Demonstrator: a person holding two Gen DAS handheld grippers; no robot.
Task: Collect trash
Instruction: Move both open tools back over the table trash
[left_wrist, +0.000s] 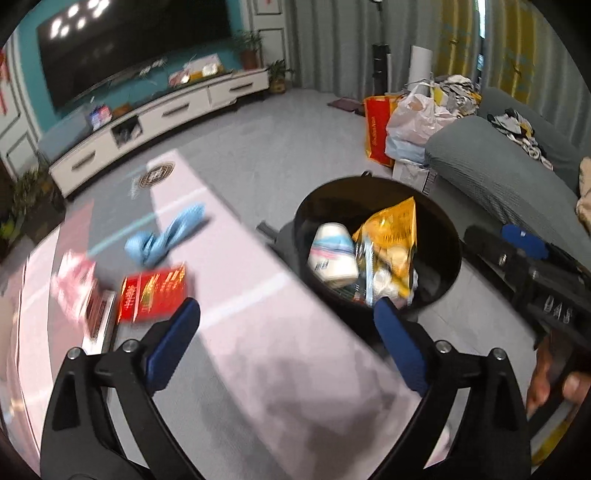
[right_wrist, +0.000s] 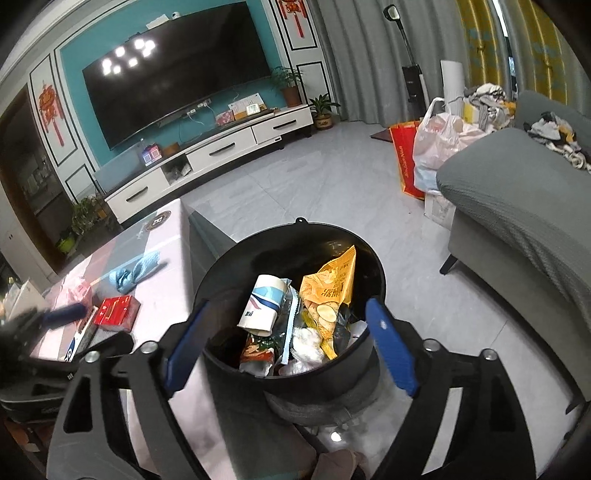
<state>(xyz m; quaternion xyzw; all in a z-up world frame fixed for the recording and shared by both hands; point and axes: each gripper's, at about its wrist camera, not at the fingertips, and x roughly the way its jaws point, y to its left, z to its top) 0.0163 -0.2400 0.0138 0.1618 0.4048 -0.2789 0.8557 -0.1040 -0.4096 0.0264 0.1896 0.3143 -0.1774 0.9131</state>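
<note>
One black bin (right_wrist: 295, 369) is seen standing on the floor just beside the pink-covered surface (left_wrist: 258, 332), and it serves as the landmark here. Inside the bin, one paper cup (right_wrist: 264, 306), one orange chip bag (right_wrist: 328, 284) and a heap of crumpled wrappers (right_wrist: 303, 347) are shown lying together. Three items are left on the surface, all to the left of the bin: one blue cloth (left_wrist: 162, 236) farthest back, one red box (left_wrist: 153, 293) nearer, and one pink packet (left_wrist: 72, 284) at the far left, blurred. The left claw (left_wrist: 288, 314) is held wide open with nothing between its two blue pads, above the edge of the surface next to the bin. The right claw (right_wrist: 288, 321) is likewise spread open and empty, directly over the bin's mouth. One grey sofa (right_wrist: 517, 206) is seen to the right of the bin.
</note>
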